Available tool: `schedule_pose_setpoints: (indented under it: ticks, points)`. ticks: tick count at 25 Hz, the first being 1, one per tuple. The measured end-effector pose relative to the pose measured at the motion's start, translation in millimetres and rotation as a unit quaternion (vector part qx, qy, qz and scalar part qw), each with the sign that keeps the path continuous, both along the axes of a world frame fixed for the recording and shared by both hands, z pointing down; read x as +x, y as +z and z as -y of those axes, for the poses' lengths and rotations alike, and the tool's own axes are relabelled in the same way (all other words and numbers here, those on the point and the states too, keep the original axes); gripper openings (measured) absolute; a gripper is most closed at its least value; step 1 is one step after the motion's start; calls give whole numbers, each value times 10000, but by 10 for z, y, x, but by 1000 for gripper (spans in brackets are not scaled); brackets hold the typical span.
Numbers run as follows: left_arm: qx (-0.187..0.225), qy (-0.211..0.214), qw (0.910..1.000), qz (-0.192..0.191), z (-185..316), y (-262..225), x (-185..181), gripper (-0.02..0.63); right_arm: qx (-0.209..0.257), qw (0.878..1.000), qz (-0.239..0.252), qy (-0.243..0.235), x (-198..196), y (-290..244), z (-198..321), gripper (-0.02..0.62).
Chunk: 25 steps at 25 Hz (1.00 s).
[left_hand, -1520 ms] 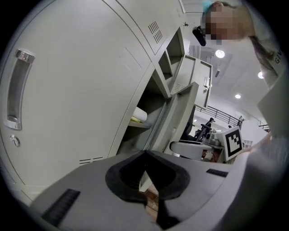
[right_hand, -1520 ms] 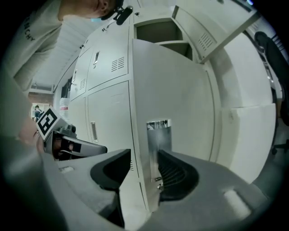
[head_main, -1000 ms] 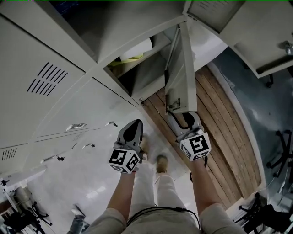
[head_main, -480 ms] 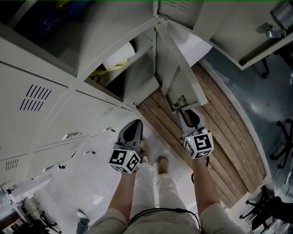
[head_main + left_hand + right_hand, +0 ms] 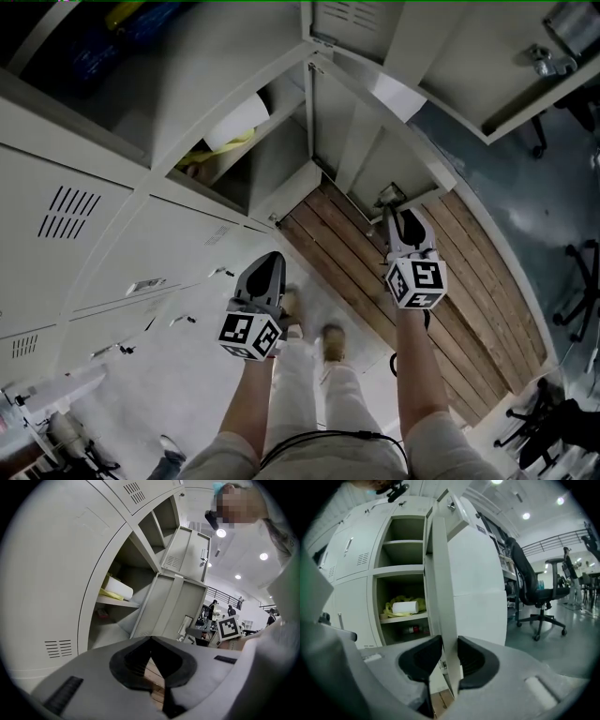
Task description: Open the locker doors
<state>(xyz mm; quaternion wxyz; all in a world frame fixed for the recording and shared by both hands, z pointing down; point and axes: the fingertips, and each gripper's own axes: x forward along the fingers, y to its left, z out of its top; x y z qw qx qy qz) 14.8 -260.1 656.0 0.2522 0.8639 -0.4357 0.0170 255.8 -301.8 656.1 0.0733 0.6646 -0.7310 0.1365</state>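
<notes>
The grey locker door (image 5: 361, 155) of the lower compartment stands swung wide. My right gripper (image 5: 397, 216) is at its lower free edge. In the right gripper view the door's thin edge (image 5: 440, 597) runs between the pads of that gripper (image 5: 449, 645); its jaws have just been closing and now pinch the edge. My left gripper (image 5: 270, 262) hangs in front of the closed lockers, apart from any handle. Its tips (image 5: 151, 640) meet with nothing between them. Inside the open compartment a white roll (image 5: 236, 122) lies on yellow cloth on a shelf.
Closed locker doors with vents (image 5: 66, 211) and small handles (image 5: 225, 273) fill the left. Another door (image 5: 487, 66) stands open above right. Wooden planks (image 5: 450, 300) lie at the lockers' foot, where my feet (image 5: 330, 337) stand. An office chair (image 5: 534, 592) stands off right.
My right gripper has moved to the right with the door's edge between its jaws, and the door has swung wider open. The left gripper has stayed about where it was.
</notes>
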Motion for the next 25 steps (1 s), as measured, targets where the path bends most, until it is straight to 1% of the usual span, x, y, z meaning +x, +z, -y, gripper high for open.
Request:
schedule_pose_setpoints:
  ticks: [3, 10, 16, 20, 25]
  points:
    - [-17, 1, 10000, -8, -2, 24, -6, -2, -12, 9998, 9, 205, 139, -1, 72, 106]
    - [-30, 28, 10000, 20, 8, 59, -37, -2, -53, 9986, -23, 522, 339, 3, 209, 112]
    - [-64, 8, 10000, 29, 35, 99, -65, -2, -44, 9976, 93, 691, 465, 5, 301, 115]
    - [-95, 16, 10000, 21, 36, 120, -76, -2, -74, 9970, 37, 767, 532, -1, 358, 118]
    - [-145, 9, 9999, 60, 56, 180, -135, -2, -44, 9958, 84, 911, 592, 5, 405, 120]
